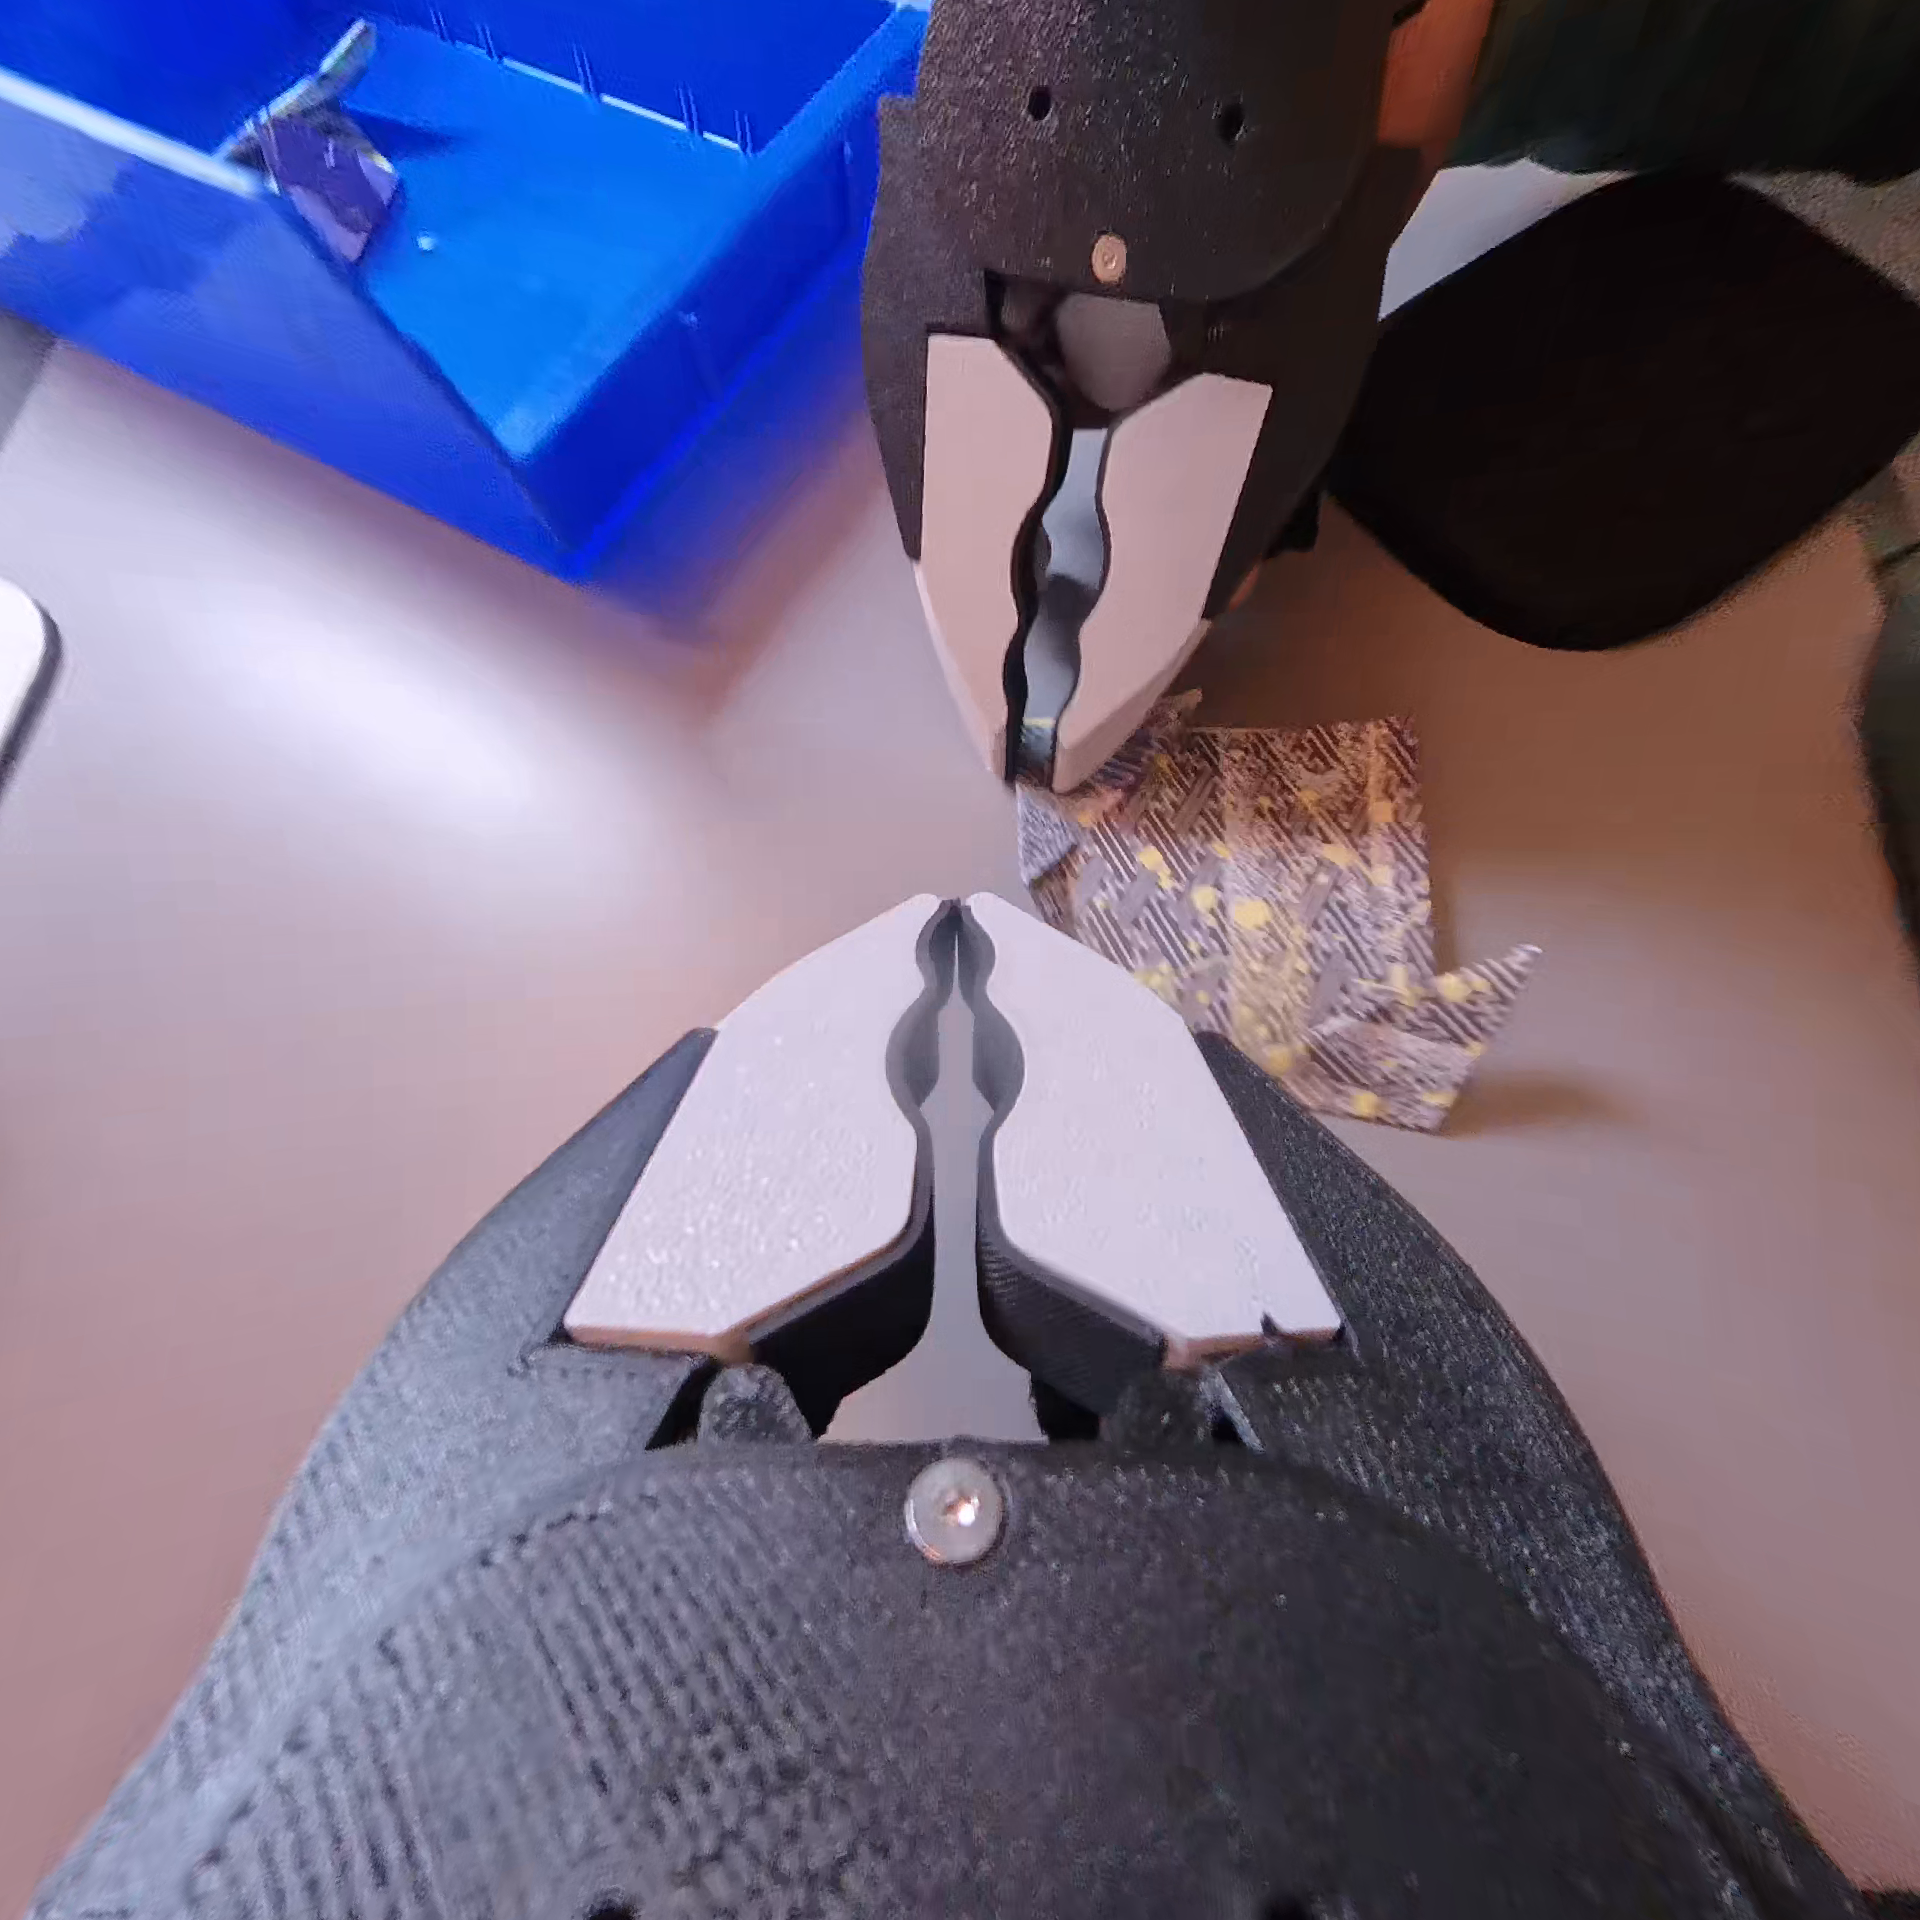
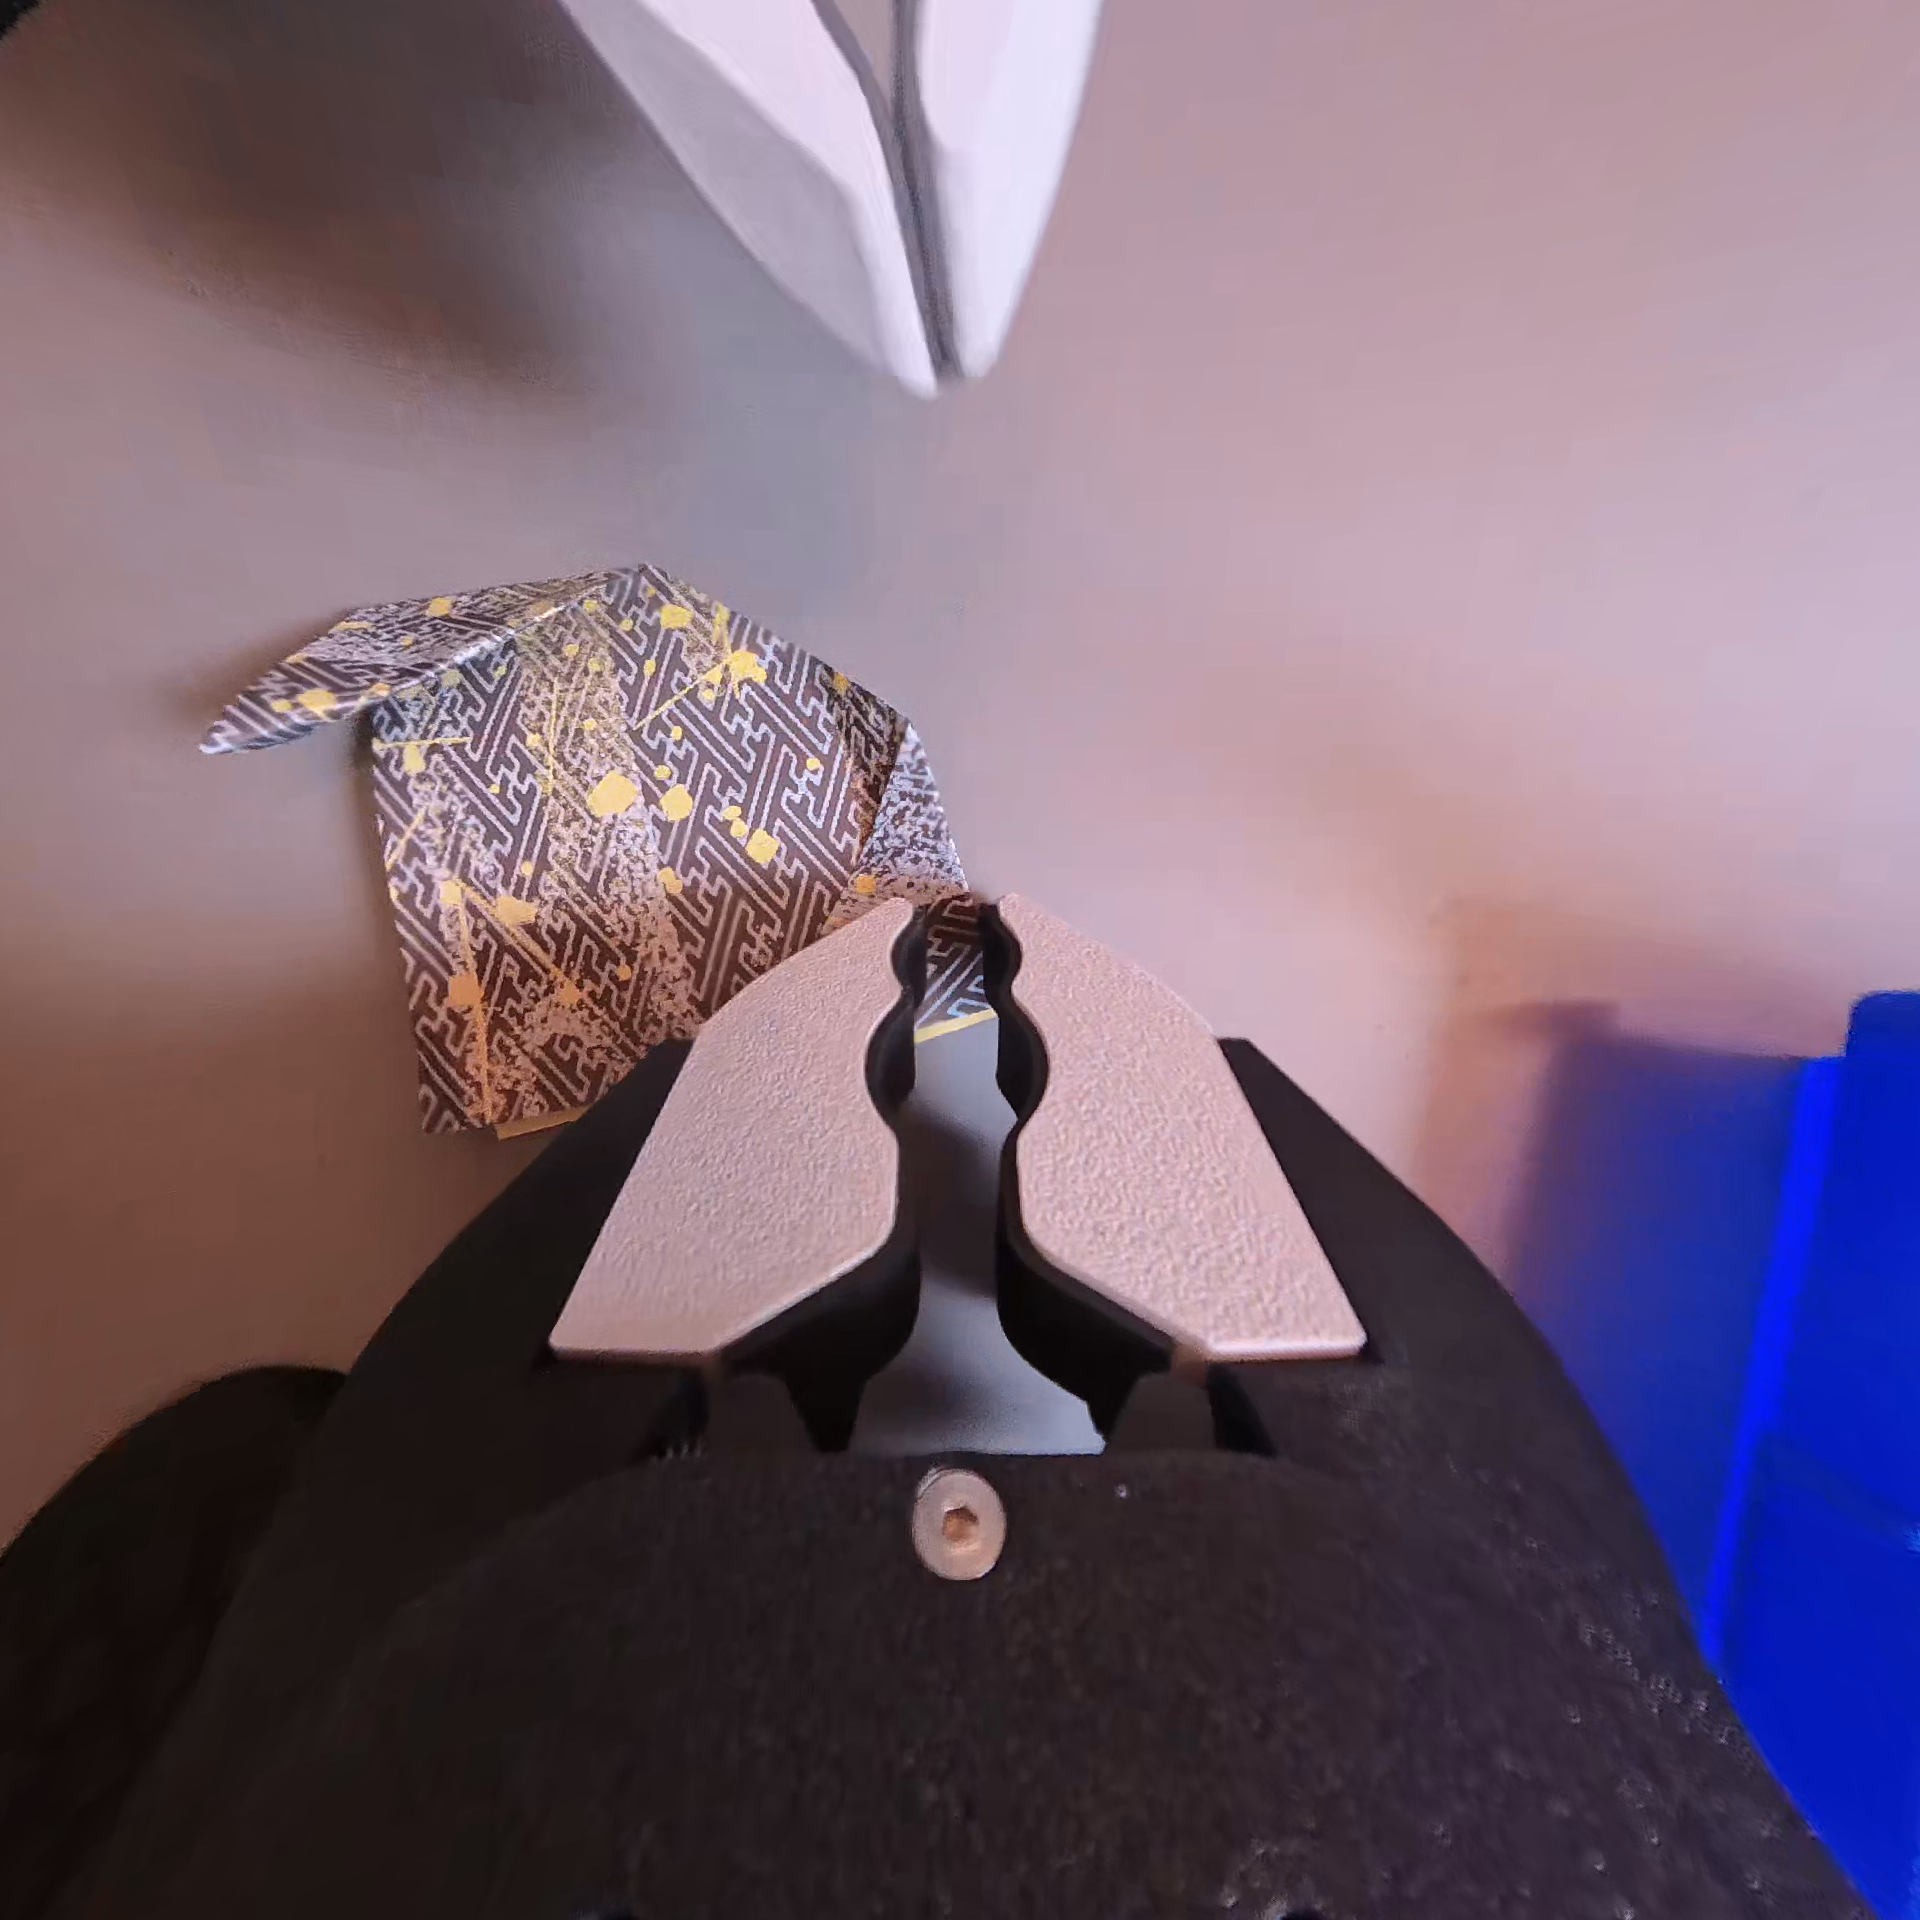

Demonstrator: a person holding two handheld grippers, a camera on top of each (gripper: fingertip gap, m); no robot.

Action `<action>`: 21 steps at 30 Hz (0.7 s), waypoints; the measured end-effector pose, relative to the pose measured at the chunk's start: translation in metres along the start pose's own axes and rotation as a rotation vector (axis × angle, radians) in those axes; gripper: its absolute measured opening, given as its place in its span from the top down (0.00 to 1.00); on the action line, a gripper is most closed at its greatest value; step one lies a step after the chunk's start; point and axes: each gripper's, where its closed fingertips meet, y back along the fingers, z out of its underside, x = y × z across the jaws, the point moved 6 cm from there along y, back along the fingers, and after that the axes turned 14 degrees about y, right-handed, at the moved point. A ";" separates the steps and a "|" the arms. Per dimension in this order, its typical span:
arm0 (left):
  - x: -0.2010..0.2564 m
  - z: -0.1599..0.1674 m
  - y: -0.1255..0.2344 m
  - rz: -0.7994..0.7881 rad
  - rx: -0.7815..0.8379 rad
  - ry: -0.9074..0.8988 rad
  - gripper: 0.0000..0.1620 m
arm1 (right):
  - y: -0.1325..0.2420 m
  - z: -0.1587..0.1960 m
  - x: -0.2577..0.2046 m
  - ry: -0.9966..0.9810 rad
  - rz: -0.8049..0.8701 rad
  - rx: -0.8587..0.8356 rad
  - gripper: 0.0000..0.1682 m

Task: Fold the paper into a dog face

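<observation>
Two tools: right tool clamped on folded paper's corner edge, left tool together, hovering just beside.

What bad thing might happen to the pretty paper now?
The right tongs seem to pinch one corner flap of the folded paper; a hard tug might tear it or undo the crease. The left tongs are shut beside the paper, not pressing it, so the paper may slide on the smooth table.
</observation>
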 end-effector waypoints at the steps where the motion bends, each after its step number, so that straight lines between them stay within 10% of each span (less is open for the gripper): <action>1: 0.001 0.006 0.006 0.024 -0.008 0.037 0.77 | 0.000 0.001 -0.001 -0.019 0.014 0.001 0.95; 8: 0.014 0.068 0.007 0.080 -0.160 0.123 0.65 | 0.014 0.000 0.001 -0.219 -0.038 0.229 1.00; 16: 0.010 0.062 0.000 0.058 -0.139 0.136 0.90 | 0.013 0.003 0.002 -0.259 -0.035 0.296 1.00; 21: 0.009 0.060 -0.003 -0.013 -0.164 0.077 0.95 | 0.027 -0.011 -0.014 0.108 0.136 0.290 0.85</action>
